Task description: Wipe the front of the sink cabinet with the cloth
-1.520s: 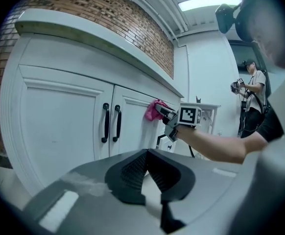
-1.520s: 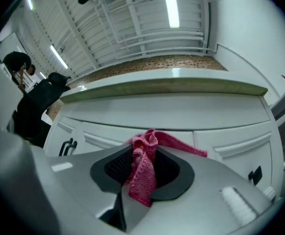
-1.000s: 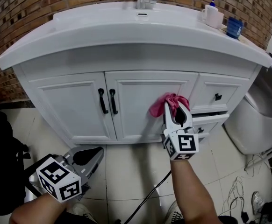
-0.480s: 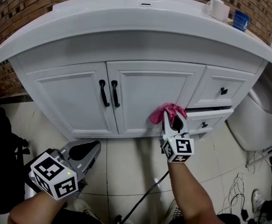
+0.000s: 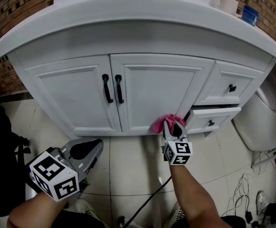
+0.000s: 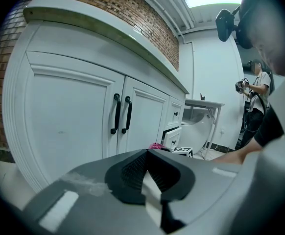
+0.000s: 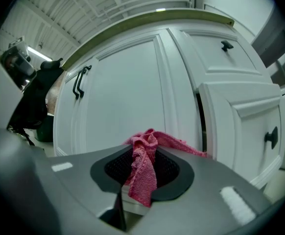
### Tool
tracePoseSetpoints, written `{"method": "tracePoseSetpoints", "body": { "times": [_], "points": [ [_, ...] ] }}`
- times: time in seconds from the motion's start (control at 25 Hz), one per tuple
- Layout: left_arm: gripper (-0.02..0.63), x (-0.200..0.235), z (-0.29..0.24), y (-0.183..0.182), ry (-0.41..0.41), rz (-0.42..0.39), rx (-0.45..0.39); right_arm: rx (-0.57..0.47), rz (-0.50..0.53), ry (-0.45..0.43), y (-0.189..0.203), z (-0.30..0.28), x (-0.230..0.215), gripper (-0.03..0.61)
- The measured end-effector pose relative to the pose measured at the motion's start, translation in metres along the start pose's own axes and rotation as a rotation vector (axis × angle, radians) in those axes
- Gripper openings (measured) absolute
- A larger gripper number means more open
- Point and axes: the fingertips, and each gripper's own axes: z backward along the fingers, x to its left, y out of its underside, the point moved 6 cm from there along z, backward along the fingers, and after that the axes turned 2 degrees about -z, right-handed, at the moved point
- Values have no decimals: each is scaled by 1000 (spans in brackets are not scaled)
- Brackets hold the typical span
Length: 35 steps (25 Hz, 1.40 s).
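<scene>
Two right gripper (image 7: 143, 150) fingers (image 7: 117, 166) clamping pink cloth (image 7: 143, 177), tuft beyond them at cabinet door (image 7: 128, 92), left gripper (image 6: 147, 153) closed

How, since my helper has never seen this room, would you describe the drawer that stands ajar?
On the white sink cabinet, look right of the two doors with long black handles to the stack of two drawers. It is the lower drawer, next to the pink cloth held in the right gripper; unlike the flush upper drawer, it stands slightly pulled out.
</scene>
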Motion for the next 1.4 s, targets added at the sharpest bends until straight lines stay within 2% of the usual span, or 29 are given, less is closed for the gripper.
{"method": "tracePoseSetpoints", "body": {
  "times": [0.28, 0.64, 0.8, 0.88, 1.0, 1.08, 1.4],
  "points": [
    [6, 1, 0, 0, -3, 2, -2, 176, -49, -4, 49, -6, -7, 103],
    [6, 4, 2, 2, -17, -1, 2, 215, -21, 13, 58, -8, -6, 103],
    [6, 3, 4, 3, -21, -7, 4, 345, -31, 30, 67, -8, -3, 103],
    [6, 4, 6, 1, -22, -2, -5, 376, -13, 25, 67, -3, 3, 103],
    [6, 5, 9, -3, -16, -2, -26, 344, 66, -13, 51, 3, 21, 103],
    [6, 4, 12, -6, -14, 6, -41, 278, 106, -43, 27, 5, 36, 103],
    [6, 3, 24, -8, -8, 22, -71, -125, 151, -120, -122, 15, 92, 103]
  ]
}}
